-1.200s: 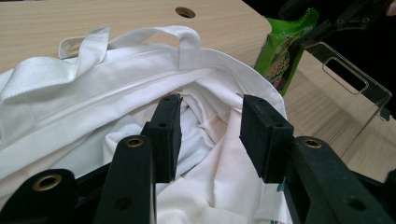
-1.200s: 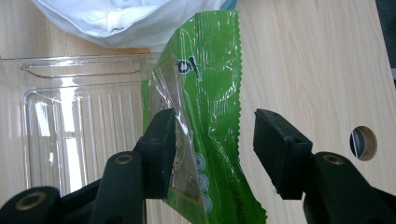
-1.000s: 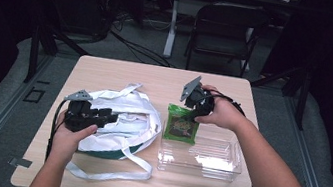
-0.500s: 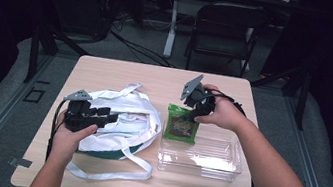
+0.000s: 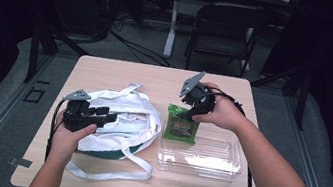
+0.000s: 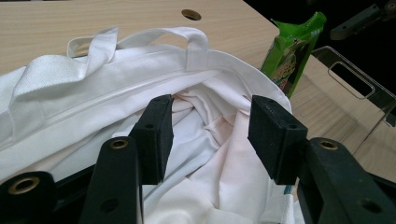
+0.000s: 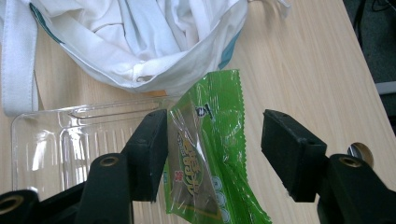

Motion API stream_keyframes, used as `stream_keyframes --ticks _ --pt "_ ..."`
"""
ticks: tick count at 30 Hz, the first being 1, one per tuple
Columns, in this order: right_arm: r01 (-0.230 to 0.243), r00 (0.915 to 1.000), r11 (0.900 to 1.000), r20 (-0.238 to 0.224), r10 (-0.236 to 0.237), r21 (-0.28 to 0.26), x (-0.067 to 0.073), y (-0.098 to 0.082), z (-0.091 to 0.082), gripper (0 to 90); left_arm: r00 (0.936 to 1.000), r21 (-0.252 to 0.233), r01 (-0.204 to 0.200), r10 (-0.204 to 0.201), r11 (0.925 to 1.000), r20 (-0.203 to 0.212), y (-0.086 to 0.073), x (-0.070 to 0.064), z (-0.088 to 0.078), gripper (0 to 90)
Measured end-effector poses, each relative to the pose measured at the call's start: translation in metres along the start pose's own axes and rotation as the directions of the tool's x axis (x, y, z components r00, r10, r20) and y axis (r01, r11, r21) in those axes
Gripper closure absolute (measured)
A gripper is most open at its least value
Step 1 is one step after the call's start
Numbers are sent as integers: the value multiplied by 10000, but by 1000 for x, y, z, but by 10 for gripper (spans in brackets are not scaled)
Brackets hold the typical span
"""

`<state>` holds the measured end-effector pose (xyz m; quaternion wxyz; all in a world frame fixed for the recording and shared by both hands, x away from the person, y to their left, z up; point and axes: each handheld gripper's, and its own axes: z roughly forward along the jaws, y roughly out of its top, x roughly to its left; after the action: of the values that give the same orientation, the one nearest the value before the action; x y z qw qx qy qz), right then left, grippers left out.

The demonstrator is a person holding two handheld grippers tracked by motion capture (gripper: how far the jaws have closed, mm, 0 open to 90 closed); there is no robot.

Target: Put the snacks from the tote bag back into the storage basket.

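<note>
A white tote bag (image 5: 123, 117) with a green base lies slumped at the table's left, its mouth open. My left gripper (image 5: 104, 114) hovers at that mouth. Its jaws have just been opening and stand apart over the loose white cloth (image 6: 205, 154) without pinching it. A green snack packet (image 5: 181, 126) leans at the far wall of a clear plastic container (image 5: 200, 157). My right gripper (image 5: 190, 115) straddles the packet (image 7: 205, 154). Its jaws have just been opening too, with the packet between them and a gap on the right side.
The bag's long white straps (image 5: 106, 172) trail toward the near table edge. A round hole (image 7: 357, 151) pierces the wooden tabletop (image 5: 117, 73) at the far side. A folding chair (image 5: 225, 32) stands beyond the table, and cables hang from both grippers.
Both hands keep their places. The left gripper's jaws look slightly wider apart over the bag than a second ago.
</note>
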<state>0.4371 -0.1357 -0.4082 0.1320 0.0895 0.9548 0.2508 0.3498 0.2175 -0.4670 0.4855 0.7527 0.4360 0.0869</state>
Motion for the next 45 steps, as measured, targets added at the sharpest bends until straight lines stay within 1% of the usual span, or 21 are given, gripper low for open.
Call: stream_keyframes --ticks 1,2,5,8,12,15,22,24,29,33,36,39,45 --pt "-57 10000 9999 20 58 -87 1 1 0 409 10000 -31 10 -10 10000 -4 0 0 0 500" --pt "-47 10000 10000 73 47 -20 2 2 -1 408 10000 -27 1 -1 10000 -7 0 1 0 499" --pt "-208 9998 9998 65 208 -74 6 5 -4 402 10000 -16 50 -50 10000 -59 -1 1 0 496" --pt "-337 9991 9994 236 339 -54 9 8 -7 396 10000 -9 20 -21 10000 -77 -1 2 -1 494" --pt "-454 9985 9989 311 458 -153 13 10 -12 397 10000 -84 -11 10 10000 -96 0 2 -1 494" --pt "-494 9981 9986 362 501 -207 16 12 -15 400 10000 -111 14 -15 9999 -98 0 2 -2 493" --pt "-395 9981 9991 471 402 -139 23 13 -20 409 9999 -109 -6 5 9999 -101 0 3 -2 493" --pt "-425 9979 9989 474 435 -220 25 13 -21 410 9999 -105 -9 7 9999 -104 0 3 -2 492" --pt "-409 9977 9990 534 418 -185 29 11 -23 412 9999 -111 -11 10 9999 -116 0 3 -2 492" --pt "-582 9964 9978 606 600 -314 33 7 -27 413 9999 -121 -9 7 9999 -120 0 3 -3 490" --pt "-592 9960 9977 645 612 -323 35 5 -30 414 9999 -136 10 -12 9999 -126 0 3 -3 490" --pt "-723 9950 9962 650 754 -486 35 1 -33 414 9999 -177 -14 12 9998 -112 1 3 -2 490" --pt "-1011 9912 9932 799 1056 -585 36 -9 -38 414 9999 -164 -13 11 9999 -107 1 3 -1 489"
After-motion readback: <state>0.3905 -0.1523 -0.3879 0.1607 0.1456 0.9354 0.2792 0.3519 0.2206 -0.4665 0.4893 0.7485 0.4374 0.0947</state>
